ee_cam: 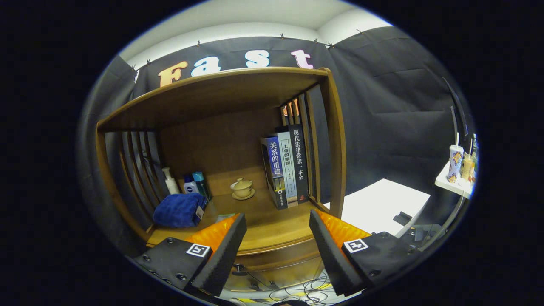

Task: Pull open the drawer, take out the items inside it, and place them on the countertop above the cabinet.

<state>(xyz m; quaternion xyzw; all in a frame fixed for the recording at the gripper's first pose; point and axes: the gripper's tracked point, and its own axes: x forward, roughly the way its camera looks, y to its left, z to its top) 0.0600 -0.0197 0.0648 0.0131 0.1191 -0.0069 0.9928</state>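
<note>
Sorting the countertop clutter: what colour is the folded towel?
Dark blue; the folded towel shows best in the gripper view, beyond the open tool.

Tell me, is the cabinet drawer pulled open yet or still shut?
Shut, it seems: the drawer front sits flush under the countertop edge. The gripper is open, holding nothing.

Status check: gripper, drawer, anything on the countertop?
Gripper open, holding nothing. Drawer below fingers looks shut. Countertop carries blue towel, lidded cup, books.
</note>
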